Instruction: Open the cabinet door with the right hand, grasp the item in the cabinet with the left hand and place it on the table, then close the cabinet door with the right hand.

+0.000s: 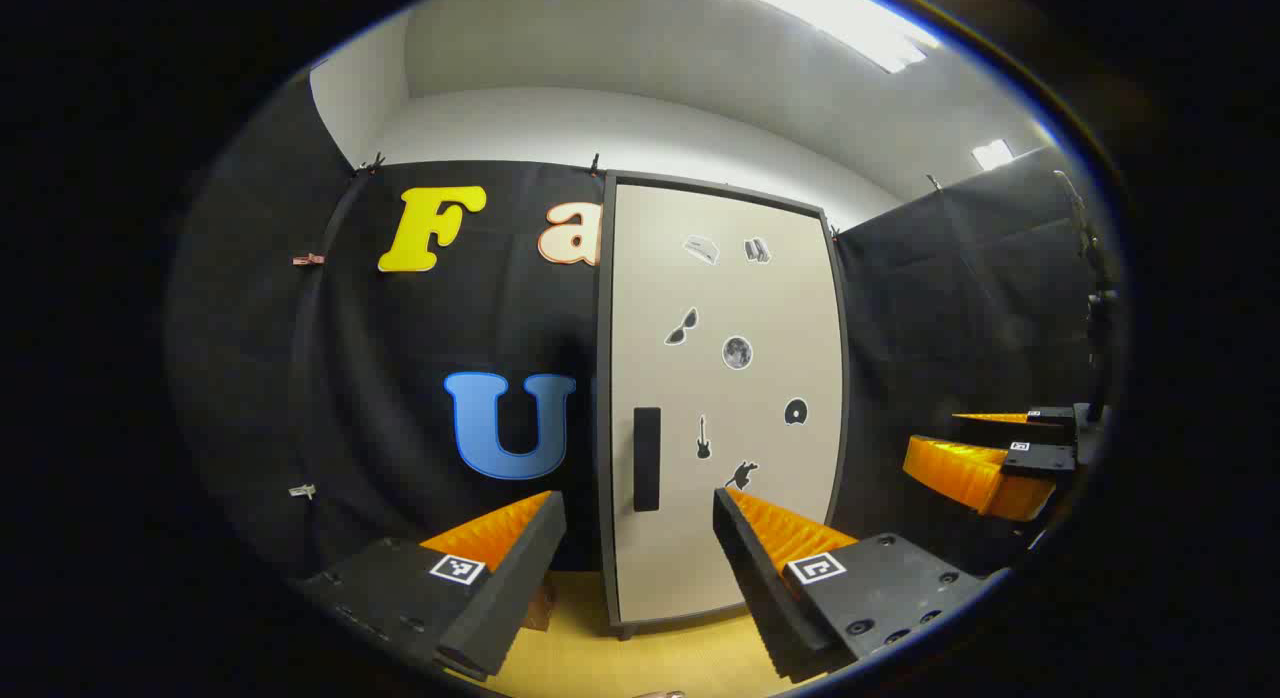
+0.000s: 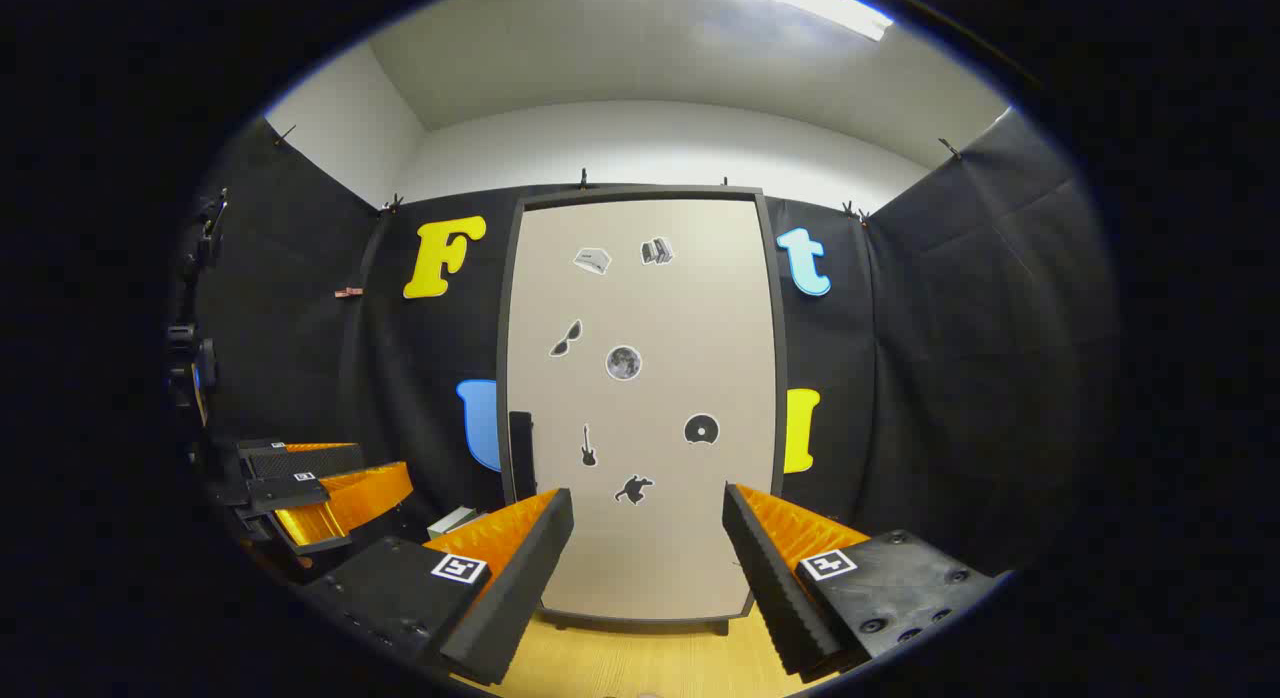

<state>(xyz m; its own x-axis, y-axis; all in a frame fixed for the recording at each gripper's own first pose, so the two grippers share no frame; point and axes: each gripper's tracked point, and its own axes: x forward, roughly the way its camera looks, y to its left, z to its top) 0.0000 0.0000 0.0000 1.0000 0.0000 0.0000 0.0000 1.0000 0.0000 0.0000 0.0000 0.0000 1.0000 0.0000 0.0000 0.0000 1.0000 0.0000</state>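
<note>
Cabinet (image 1: 725,398) stands upright on the wooden worktop (image 1: 640,663), backed against the black cloth wall, and its door (image 2: 640,408) is shut flat in the dark frame. The item inside cannot be seen behind that closed door. A dark vertical handle (image 1: 647,459) sits low on the door's left edge; in the right gripper view the same handle (image 2: 521,453) shows as a narrow dark bar at the frame's left side. Small stickers dot the pale door face: sunglasses, a moon, a guitar, a disc and a few others.

Left tool (image 1: 635,553) hangs in front of the cabinet's left half, its two fingers spread wide apart with nothing between them; the handle lines up in the gap, farther off and untouched. Right tool (image 2: 645,558) faces the door more squarely, fingers likewise spread wide and holding nothing, the door's lower middle showing between them.

Each tool is seen from the other's camera. In the left gripper view the right tool (image 1: 985,458) appears at the right edge, well apart from the cabinet, fingers apart. In the right gripper view the left tool (image 2: 330,488) appears low at the left, also apart from the cabinet.

A small pale box-like thing (image 2: 455,521) lies on the worktop just left of the cabinet's foot; I cannot tell what it is. Clips hold the cloth along its top edge, and a ceiling light (image 1: 830,13) glows overhead.
</note>
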